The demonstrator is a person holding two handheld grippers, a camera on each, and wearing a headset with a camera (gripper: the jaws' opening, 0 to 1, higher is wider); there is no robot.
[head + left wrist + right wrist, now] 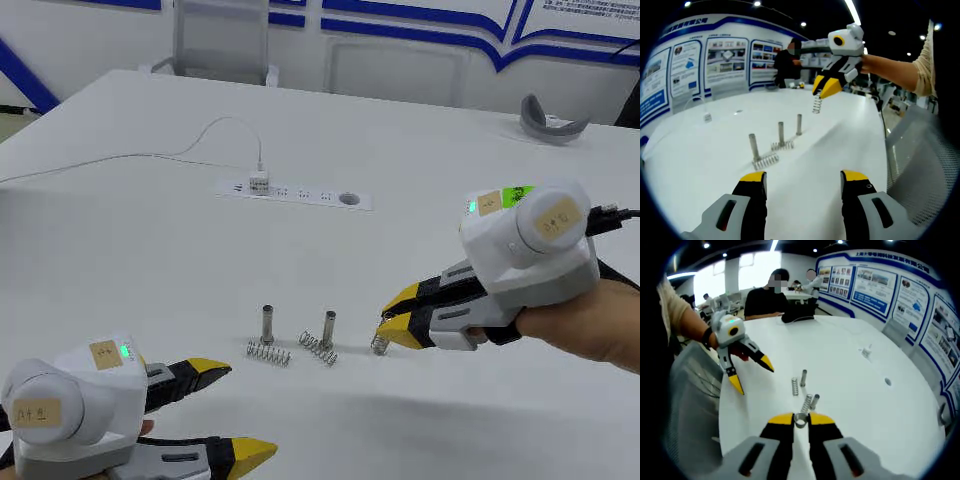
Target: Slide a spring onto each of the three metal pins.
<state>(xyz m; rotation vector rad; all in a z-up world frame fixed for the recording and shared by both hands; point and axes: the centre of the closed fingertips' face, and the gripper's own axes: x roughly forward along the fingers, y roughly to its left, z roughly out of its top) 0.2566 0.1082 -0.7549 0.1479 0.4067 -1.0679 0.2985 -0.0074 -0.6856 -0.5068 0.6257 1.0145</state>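
Right tongs [386, 330] pinch a spring [379, 344], jaws nearly closed, just beside the pins [328, 327]; left tongs [247, 410] gape wide, holding nothing, well apart from those pins.

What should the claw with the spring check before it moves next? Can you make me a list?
1. Spring clamped in right claw: ok.
2. Spring lined up over far pin: cannot tell.
3. All three pins upright: ok.
4. Two spare springs lying beside the pins: ok.
5. Left claw open, empty, back from the pins: ok.
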